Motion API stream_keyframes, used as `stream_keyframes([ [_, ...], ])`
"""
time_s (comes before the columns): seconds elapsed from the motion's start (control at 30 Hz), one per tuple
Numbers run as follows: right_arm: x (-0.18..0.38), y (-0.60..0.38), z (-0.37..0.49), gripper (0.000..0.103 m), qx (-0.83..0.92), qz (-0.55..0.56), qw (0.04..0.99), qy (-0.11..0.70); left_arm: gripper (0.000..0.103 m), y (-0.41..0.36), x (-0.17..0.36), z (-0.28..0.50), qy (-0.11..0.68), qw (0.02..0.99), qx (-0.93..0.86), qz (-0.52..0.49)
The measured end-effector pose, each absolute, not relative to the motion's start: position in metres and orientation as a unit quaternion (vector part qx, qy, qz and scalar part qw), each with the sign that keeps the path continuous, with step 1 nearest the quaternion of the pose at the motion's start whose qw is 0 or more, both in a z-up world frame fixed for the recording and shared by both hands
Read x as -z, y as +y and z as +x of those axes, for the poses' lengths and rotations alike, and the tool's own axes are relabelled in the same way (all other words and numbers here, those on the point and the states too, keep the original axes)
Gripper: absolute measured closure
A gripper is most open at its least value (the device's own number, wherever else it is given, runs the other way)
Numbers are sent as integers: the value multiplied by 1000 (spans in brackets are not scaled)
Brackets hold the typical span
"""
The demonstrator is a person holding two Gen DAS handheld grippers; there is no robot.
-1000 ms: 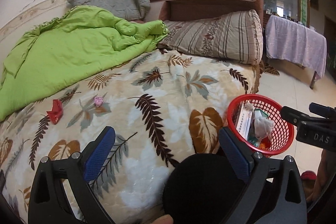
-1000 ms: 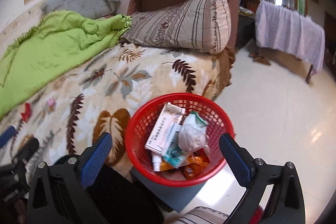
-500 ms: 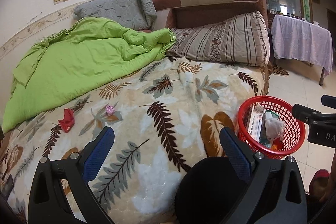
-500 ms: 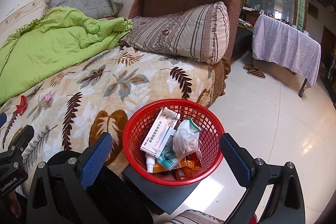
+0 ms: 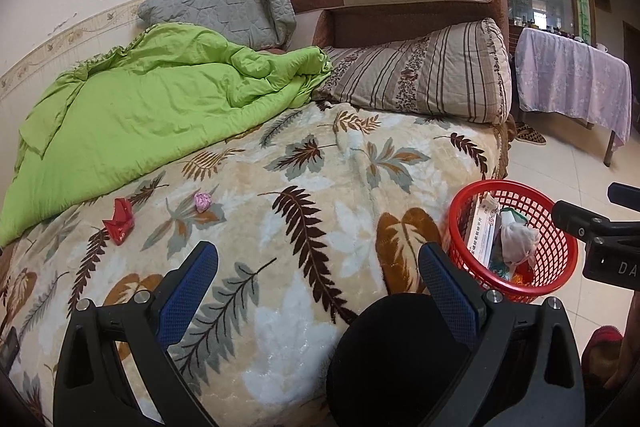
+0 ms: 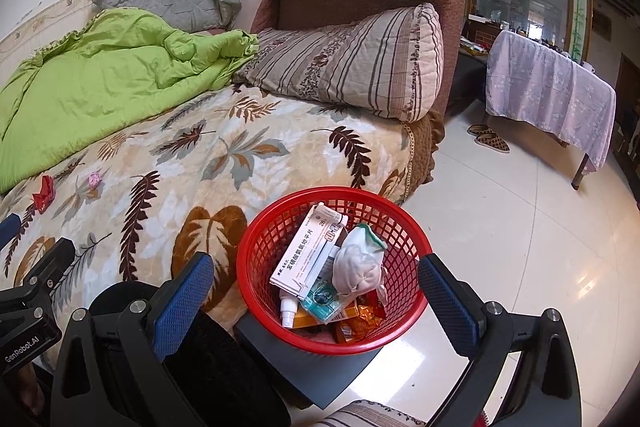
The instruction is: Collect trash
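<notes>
1. We read "GenRobot.AI" on the body of the left gripper [image 6: 38, 291] where it shows at the near left edge of the right wrist view; on the right gripper [image 5: 600, 239], seen at the right edge of the left wrist view, only the letters "DA" can be made out.
2. The white medicine box [image 6: 308, 251] in the red basket [image 6: 256, 259] carries dark Chinese print and the number 28; we cannot read more of it.
3. In its own view, the left gripper [image 5: 318, 279] has its blue-padded fingers [image 5: 188, 291] wide apart, holding nothing, above the leaf-patterned blanket [image 5: 320, 195].
4. The right gripper [image 6: 316, 291] also has its fingers [image 6: 444, 299] spread wide and empty; in this view they frame the basket without touching it.
5. Two pieces of trash lie on the blanket, far left of the left gripper: a crumpled red wrapper [image 5: 119, 222] and, just to its right, a small pink paper ball [image 5: 202, 201]. They are close together but apart.
6. The basket stands on a dark flat board [image 6: 312, 363] near the bed's right edge and holds the box, a white crumpled bag [image 6: 356, 267], a small white bottle [image 6: 287, 309] and orange wrappers [image 6: 360, 319].
7. A green quilt [image 5: 140, 107] covers the far left of the bed, and a striped pillow [image 5: 424, 75] lies at the far end.
</notes>
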State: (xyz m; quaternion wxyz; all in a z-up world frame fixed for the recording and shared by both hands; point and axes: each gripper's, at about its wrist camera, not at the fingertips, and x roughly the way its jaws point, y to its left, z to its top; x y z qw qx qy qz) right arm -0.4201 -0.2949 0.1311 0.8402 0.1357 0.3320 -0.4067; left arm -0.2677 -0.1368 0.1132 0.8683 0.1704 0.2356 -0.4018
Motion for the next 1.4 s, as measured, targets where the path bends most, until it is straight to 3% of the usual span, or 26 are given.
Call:
stream_keyframes([
  [1.4, -130, -292, -419, 0, 406, 134, 840, 335, 3, -138, -113, -270, 235, 869, 402, 170],
])
